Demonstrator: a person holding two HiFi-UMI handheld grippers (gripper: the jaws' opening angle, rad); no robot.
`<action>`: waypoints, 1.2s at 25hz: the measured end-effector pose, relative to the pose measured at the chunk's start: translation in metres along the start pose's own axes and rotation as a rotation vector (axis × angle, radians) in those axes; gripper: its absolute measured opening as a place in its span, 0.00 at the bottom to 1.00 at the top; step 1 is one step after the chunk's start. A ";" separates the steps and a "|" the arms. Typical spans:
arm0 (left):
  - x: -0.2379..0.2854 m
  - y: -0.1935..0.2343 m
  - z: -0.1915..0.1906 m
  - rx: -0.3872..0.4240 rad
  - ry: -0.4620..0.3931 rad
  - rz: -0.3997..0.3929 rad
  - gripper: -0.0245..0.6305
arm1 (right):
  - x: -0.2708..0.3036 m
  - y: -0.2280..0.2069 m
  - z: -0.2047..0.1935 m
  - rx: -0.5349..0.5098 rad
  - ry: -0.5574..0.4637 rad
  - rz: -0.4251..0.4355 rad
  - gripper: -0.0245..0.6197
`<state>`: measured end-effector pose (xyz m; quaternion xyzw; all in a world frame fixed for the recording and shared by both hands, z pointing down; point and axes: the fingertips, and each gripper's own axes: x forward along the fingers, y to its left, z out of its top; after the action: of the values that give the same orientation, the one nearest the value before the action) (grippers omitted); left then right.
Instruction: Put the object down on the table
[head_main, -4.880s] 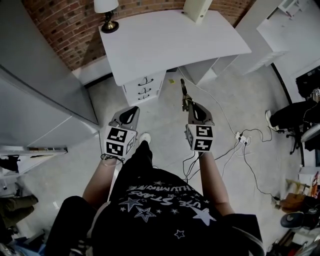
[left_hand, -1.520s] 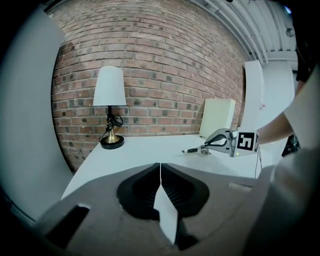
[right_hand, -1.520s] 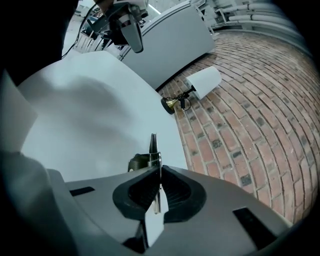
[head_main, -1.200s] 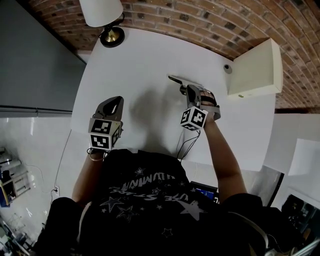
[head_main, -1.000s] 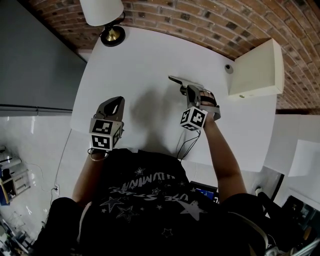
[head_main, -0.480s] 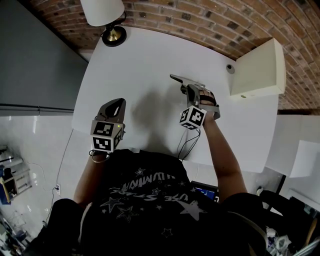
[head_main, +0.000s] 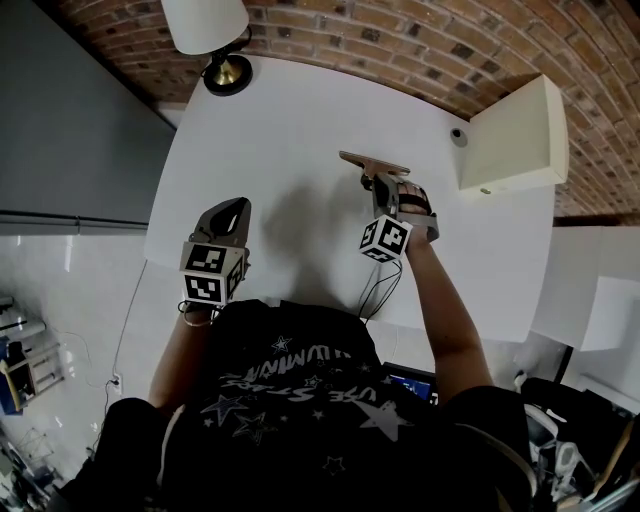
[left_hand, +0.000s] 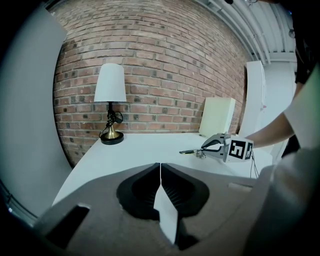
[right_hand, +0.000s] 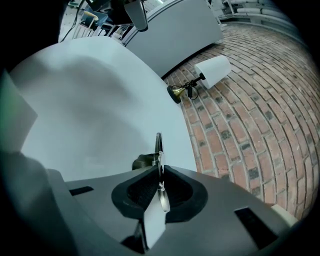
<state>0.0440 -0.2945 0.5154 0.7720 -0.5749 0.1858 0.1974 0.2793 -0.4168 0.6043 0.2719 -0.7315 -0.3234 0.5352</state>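
A thin flat metal tool (head_main: 372, 162) with a dark knob lies on the white table (head_main: 280, 120), right of its middle. My right gripper (head_main: 380, 182) points at the tool's near end. In the right gripper view the tool (right_hand: 158, 145) runs edge-on out of the slit between the jaws of that gripper (right_hand: 159, 167). Those jaws have just been opening, and the tool still sits between them. My left gripper (head_main: 237, 205) hovers at the table's near left edge, shut (left_hand: 160, 165) with nothing in it. From there I see the tool (left_hand: 189, 151) low over the tabletop.
A lamp (head_main: 210, 30) with a white shade stands at the table's far left corner, against the brick wall. A cream box (head_main: 510, 135) stands at the far right, with a small round thing (head_main: 459, 137) beside it. A cable (head_main: 375, 285) hangs below the right gripper.
The tool at the right gripper's tips now shows a broader, browner face than half a second ago. Both hands have stayed in place.
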 end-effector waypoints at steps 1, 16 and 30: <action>0.000 0.000 -0.001 0.001 0.000 -0.004 0.07 | 0.000 0.001 0.000 0.006 0.003 -0.001 0.09; -0.022 0.023 0.009 0.052 -0.053 -0.113 0.07 | -0.046 -0.008 0.022 0.185 0.102 -0.081 0.21; -0.062 0.032 0.032 0.158 -0.113 -0.318 0.07 | -0.148 -0.033 0.077 0.579 0.177 -0.384 0.05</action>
<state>-0.0014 -0.2689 0.4597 0.8755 -0.4393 0.1531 0.1306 0.2481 -0.3142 0.4725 0.5717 -0.6791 -0.1727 0.4268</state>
